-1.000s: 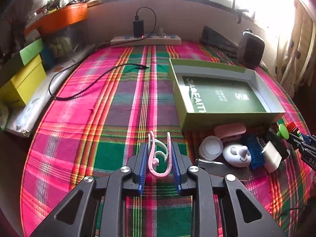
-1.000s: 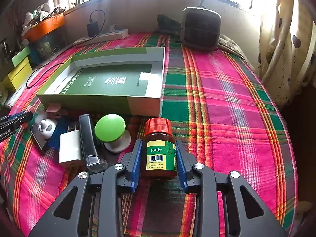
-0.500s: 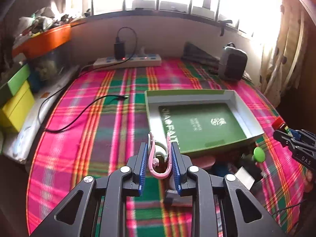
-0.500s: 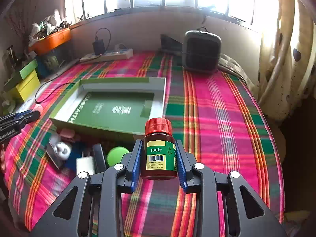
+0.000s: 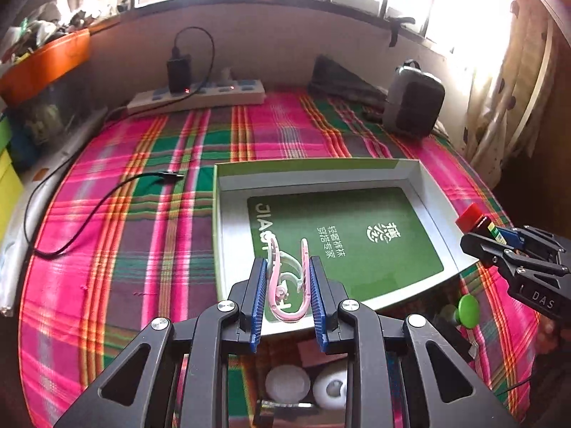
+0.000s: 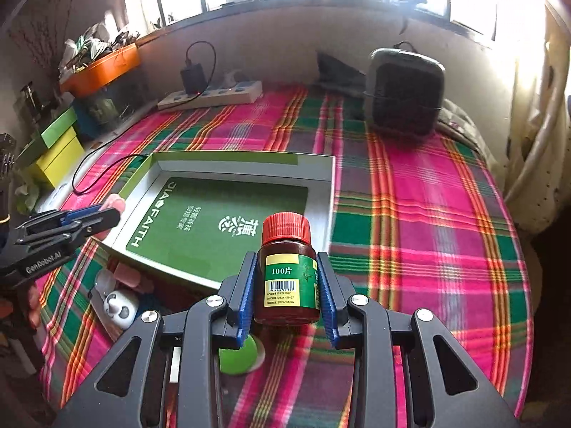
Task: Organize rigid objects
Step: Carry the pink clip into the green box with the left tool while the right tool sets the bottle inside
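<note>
My left gripper [image 5: 288, 271] is shut on a pink clip [image 5: 285, 296] and holds it in the air over the near left part of the open green box [image 5: 321, 173]. My right gripper [image 6: 287, 267] is shut on a brown pill bottle [image 6: 289, 281] with a red cap, raised over the box's [image 6: 228, 164] near right corner. The right gripper with the bottle also shows in the left wrist view [image 5: 499, 246]. The left gripper also shows in the right wrist view [image 6: 103, 214].
Small items lie on the plaid cloth in front of the box: a white panda figure [image 6: 119, 306], a green round knob [image 5: 469, 310], a white lid [image 5: 287, 383]. A power strip [image 5: 200, 96], a loose cable [image 5: 89, 214] and a grey heater [image 6: 403, 92] sit behind.
Both grippers have risen from the cloth and moved forward over the box, carrying the pink clip and the pill bottle. The pile of small items has dropped below them.
</note>
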Demonstrator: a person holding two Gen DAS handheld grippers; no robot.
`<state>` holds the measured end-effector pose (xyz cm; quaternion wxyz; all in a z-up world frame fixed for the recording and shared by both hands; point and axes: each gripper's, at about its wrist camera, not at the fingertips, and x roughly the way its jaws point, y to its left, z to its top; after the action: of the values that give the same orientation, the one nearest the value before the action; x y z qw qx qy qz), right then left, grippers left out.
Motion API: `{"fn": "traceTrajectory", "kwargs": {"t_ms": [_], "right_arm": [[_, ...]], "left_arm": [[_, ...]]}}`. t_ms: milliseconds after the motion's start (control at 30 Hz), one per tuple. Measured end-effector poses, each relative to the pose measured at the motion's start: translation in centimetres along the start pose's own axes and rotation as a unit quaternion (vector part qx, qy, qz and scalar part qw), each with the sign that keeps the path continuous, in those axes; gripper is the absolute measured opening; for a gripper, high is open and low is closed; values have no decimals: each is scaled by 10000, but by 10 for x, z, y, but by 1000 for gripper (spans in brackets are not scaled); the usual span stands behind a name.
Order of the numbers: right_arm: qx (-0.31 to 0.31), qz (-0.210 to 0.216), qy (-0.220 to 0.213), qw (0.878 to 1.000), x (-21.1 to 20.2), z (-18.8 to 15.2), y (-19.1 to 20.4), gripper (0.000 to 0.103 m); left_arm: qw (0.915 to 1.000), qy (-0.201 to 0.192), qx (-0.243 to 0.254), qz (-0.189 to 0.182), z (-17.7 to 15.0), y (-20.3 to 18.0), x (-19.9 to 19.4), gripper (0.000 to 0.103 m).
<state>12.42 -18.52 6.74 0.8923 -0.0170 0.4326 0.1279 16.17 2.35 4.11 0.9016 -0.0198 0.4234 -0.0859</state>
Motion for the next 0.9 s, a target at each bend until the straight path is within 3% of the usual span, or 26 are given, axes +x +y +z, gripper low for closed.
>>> {"fn": "traceTrajectory", "kwargs": {"t_ms": [400,900], "right_arm": [[-188,170,314,9992,31,12,7,33],[-211,231,589,9978,57,12,12,33]], "left_arm": [[9995,303,85,69,2,-8,32,22],[9992,357,165,81,1,-10,39,22]]}}
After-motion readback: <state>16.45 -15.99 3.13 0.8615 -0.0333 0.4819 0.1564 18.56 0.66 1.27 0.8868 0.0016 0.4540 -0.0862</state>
